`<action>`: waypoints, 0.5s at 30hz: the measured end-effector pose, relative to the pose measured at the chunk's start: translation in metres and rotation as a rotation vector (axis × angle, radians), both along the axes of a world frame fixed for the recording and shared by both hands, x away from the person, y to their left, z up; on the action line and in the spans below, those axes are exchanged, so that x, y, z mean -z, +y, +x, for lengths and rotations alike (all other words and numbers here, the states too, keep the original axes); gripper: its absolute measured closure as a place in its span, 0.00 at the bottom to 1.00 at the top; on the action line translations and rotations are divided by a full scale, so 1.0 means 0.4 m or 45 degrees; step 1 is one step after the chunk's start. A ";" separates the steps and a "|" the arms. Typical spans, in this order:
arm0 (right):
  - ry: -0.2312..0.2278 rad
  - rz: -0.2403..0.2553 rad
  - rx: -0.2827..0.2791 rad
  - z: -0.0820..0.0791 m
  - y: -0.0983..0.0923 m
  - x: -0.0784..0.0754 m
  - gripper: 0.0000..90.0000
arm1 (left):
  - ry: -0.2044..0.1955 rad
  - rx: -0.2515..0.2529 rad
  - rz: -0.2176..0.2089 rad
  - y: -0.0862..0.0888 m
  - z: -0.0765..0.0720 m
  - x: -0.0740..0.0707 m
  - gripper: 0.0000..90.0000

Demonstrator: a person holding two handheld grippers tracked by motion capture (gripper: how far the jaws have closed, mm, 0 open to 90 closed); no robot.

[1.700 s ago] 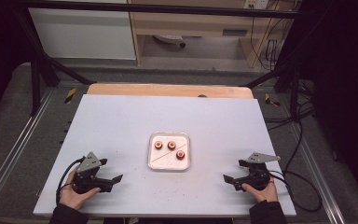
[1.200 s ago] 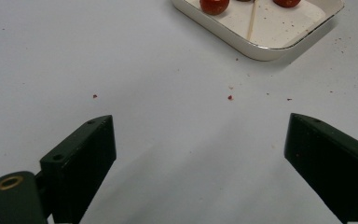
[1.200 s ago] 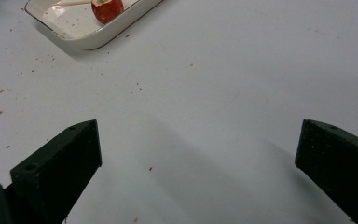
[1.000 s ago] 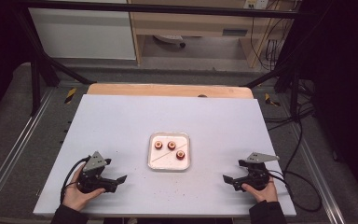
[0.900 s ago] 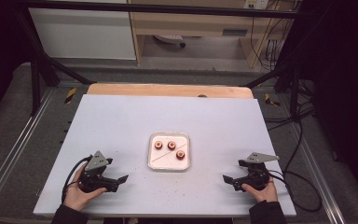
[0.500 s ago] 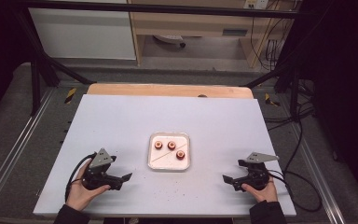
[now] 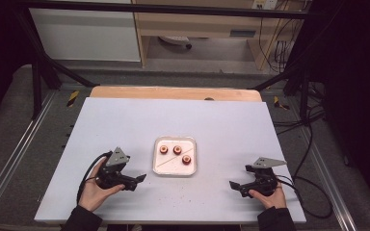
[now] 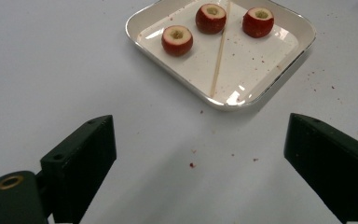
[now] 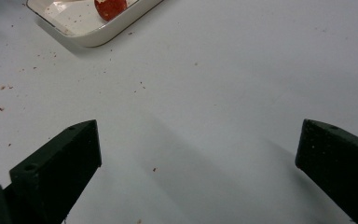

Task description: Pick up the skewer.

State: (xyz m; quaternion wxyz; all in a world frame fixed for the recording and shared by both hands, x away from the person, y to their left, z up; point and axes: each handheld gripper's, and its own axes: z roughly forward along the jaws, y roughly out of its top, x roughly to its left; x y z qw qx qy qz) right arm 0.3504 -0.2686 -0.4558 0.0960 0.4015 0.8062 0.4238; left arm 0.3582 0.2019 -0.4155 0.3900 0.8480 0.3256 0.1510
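— On the white table [image 7: 125, 120], from the high view, where did things lie?

— The shallow square white dish [image 7: 191, 169] sat mid-table with three cored red fruit pieces [image 7: 177, 149] and a thin wooden skewer [image 7: 163, 163] in it. My left gripper [image 7: 139, 179] was near the dish's left side, my right gripper [image 7: 233, 185] well apart on the other side. Both were spread wide, grasping nothing.

— And along your left gripper?

— Between its parted jaws I saw the skewer [image 8: 219, 51] lying flat across the dish floor, touching one fruit piece [image 8: 210, 17]. I judged that pinching so thin a stick could make it roll or nudge the fruit, and the dish's rim [image 8: 242, 101] could block a low approach.

— The right gripper view?

— Bare table with red crumbs [image 9: 2, 87], and the dish's corner [image 9: 98, 37] far off. A one-sided push might have slid the dish.
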 end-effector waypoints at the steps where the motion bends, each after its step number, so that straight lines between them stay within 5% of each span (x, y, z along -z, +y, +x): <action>1: 0.003 -0.001 -0.001 -0.001 0.001 0.000 0.01 | -0.002 0.003 0.004 -0.007 0.003 -0.002 0.10; 15: -0.001 -0.005 -0.005 0.000 0.002 0.001 0.01 | -0.004 0.043 0.047 -0.112 0.050 -0.019 0.15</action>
